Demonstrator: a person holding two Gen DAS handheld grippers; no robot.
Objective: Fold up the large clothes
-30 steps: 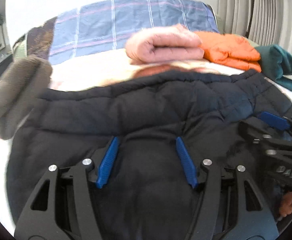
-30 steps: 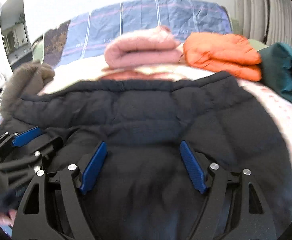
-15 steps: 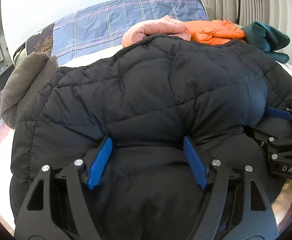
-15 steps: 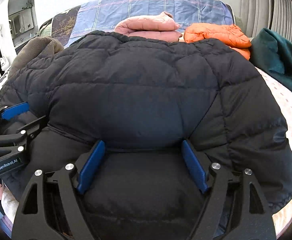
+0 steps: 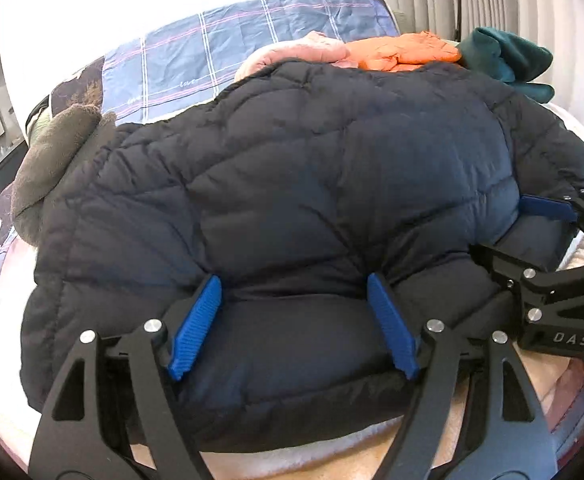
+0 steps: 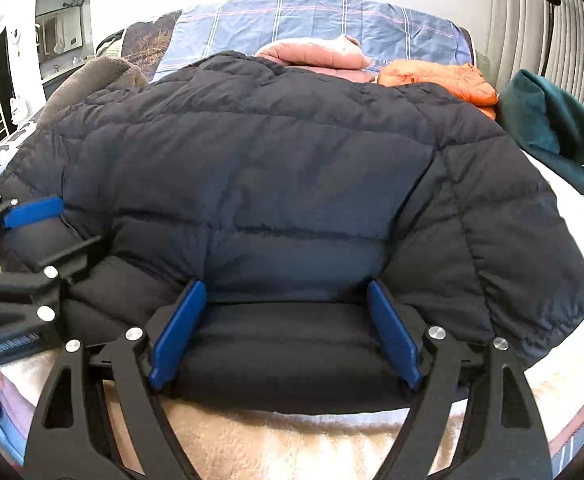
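A large dark navy puffer jacket (image 5: 311, 184) lies folded over on the bed, also in the right wrist view (image 6: 276, 184). Its brown fur hood (image 5: 56, 152) sticks out at the left. My left gripper (image 5: 292, 320) has its jaws wide apart around the jacket's near folded edge, with padding bulging between the blue pads (image 5: 196, 324). My right gripper (image 6: 284, 332) stands the same way around the near edge further right; it shows at the right of the left wrist view (image 5: 547, 240). The left gripper shows at the left of the right wrist view (image 6: 32, 236).
Behind the jacket lie a folded pink garment (image 6: 315, 54), a folded orange jacket (image 6: 439, 78) and a teal garment (image 6: 551, 128). A blue plaid cover (image 5: 252, 44) lies at the head of the bed. A cream fleece blanket (image 6: 292, 440) covers the near bed. Curtains hang at right.
The jacket's near half has been brought up and over toward the far side, so it now lies doubled and bulky. Both grippers have drawn back a little toward the near edge.
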